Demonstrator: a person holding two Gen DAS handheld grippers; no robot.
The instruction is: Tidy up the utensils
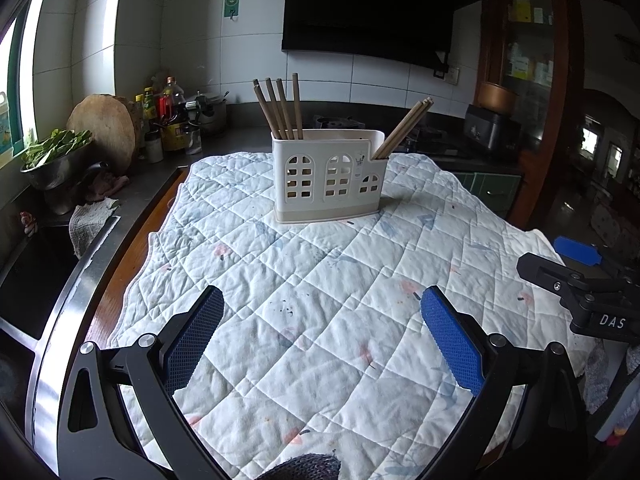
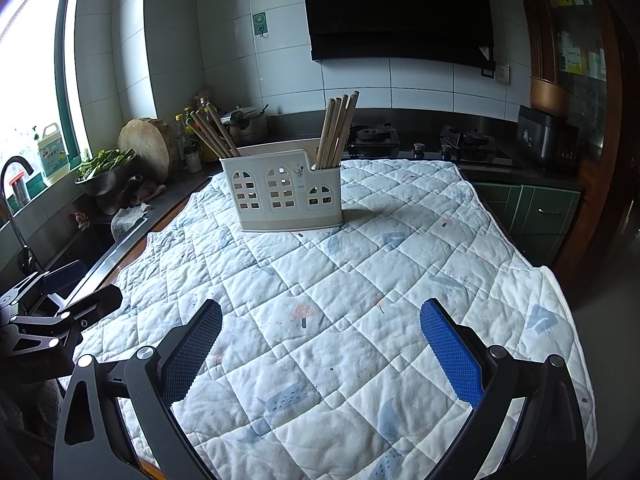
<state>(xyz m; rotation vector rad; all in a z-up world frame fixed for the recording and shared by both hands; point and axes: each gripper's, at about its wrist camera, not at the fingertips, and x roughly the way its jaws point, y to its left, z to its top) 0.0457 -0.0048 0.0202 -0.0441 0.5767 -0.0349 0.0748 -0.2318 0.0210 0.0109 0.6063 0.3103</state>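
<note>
A cream utensil holder (image 1: 326,176) (image 2: 282,196) with window-shaped cutouts stands upright on a white quilted cloth (image 1: 320,300) (image 2: 340,300). Several wooden chopsticks (image 1: 280,106) (image 2: 212,132) lean in its tall left compartment. Another bunch of chopsticks (image 1: 404,128) (image 2: 338,130) stands in its low right compartment. My left gripper (image 1: 322,312) hovers open over the near cloth, well short of the holder, nothing between its blue pads. My right gripper (image 2: 320,324) is likewise open and empty. Each gripper shows at the edge of the other's view: right gripper (image 1: 560,276), left gripper (image 2: 68,296).
A sink (image 2: 60,248) with a black faucet lies left of the cloth. Behind it are a steel bowl of greens (image 1: 56,160), a round wooden board (image 1: 106,128), bottles (image 1: 168,112) and a pot. A gas stove (image 2: 420,140) and a black appliance (image 2: 546,140) sit at the back.
</note>
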